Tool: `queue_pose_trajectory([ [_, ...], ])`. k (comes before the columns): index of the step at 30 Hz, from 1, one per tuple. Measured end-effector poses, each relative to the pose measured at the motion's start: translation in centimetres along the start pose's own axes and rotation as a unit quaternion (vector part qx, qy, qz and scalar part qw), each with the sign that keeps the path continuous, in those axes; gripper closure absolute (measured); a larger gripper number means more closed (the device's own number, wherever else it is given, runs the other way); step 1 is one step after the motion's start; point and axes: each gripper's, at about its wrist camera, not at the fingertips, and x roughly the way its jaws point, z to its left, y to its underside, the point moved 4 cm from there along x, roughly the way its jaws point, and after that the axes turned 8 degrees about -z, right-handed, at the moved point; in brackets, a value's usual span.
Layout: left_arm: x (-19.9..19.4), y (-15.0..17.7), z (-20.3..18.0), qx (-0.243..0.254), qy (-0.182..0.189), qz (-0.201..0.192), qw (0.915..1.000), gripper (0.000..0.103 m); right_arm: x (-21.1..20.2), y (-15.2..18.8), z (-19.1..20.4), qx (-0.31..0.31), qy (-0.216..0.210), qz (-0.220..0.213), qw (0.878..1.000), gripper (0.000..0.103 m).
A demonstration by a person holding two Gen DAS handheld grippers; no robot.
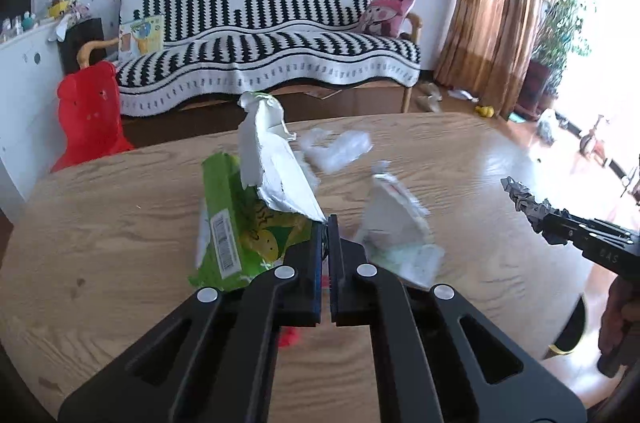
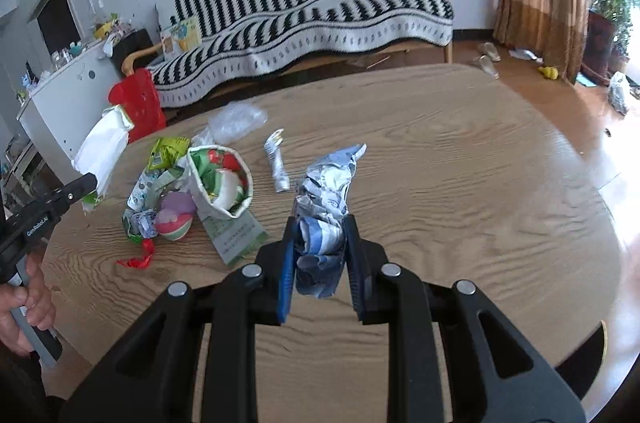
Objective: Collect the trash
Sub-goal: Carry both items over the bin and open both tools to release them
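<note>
- Pinching a white torn wrapper by its lower corner, the left gripper has its jaws pressed together on it; the wrapper stands up above the wooden table.
- Clamping a crumpled blue-and-silver wrapper, the right gripper holds it between both pads, and its top sticks up past the fingertips.
- On the table to the left of the right gripper lies a pile of trash: a green packet, a white paper cup with red and green print, a pink ball and a red scrap.
- A small silver tube lies alone between the pile and the blue wrapper.
- Clear plastic lies near the far edge of the table.
- Behind the table stands a striped sofa.
</note>
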Motion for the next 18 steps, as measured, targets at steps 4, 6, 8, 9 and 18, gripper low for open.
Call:
queue_pose_trajectory([
  [4,-0.8,0.3,-5.2,0.003,0.046,0.001,0.9989,0.102,-4.1,0.2,-3.8,0.01,0.026,-0.019,0.999,0.08],
  [6,-0.8,0.9,-9.2,0.021,0.075,0.005,0.9969,0.102,-6.1,0.6,-6.6,0.018,0.047,-0.026,0.998,0.08],
  [8,-0.7,1.7,-13.2,0.045,0.102,0.01,0.9938,0.102,-7.8,1.1,-9.5,0.028,0.074,-0.03,0.996,0.08],
  [9,-0.6,2.3,-16.1,0.059,0.12,0.015,0.9908,0.102,-8.5,1.5,-11.2,0.037,0.087,-0.031,0.995,0.08],
  [18,-1.1,8.3,-35.7,0.141,0.281,0.05,0.9479,0.102,-15.0,7.4,-25.9,0.115,0.195,-0.01,0.974,0.08],
])
